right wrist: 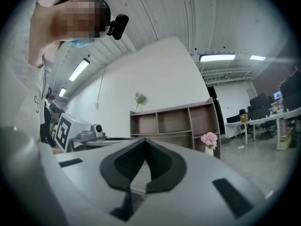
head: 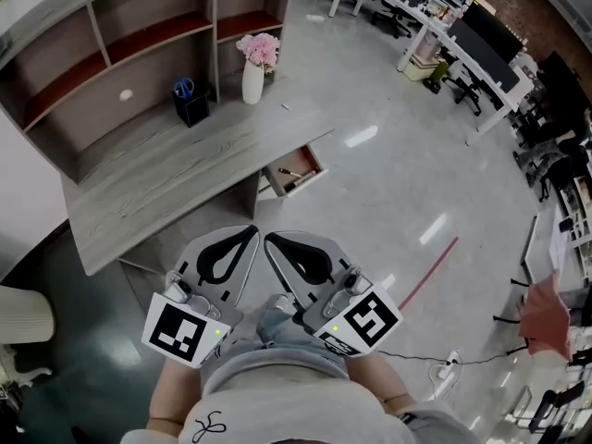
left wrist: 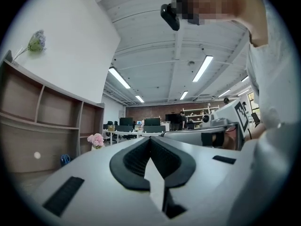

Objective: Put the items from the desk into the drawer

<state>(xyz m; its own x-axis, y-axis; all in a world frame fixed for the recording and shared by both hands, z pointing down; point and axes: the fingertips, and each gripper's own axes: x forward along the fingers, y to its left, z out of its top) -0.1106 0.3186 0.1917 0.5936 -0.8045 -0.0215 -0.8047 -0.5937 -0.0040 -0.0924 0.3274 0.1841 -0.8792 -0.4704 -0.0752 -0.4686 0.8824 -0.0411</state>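
Note:
The grey wooden desk with its shelf unit stands at the upper left of the head view. On it are a black pen holder with something blue in it and a white vase of pink flowers. The desk's drawer hangs open at the right end, with small items inside. Both grippers are held close to the person's body, well short of the desk. The left gripper and the right gripper are each shut with nothing between the jaws. The flowers show in both gripper views.
A small white object lies in a shelf compartment. A white chair stands at the left edge. Office desks with monitors fill the upper right. A red line and a power strip with its cable lie on the floor.

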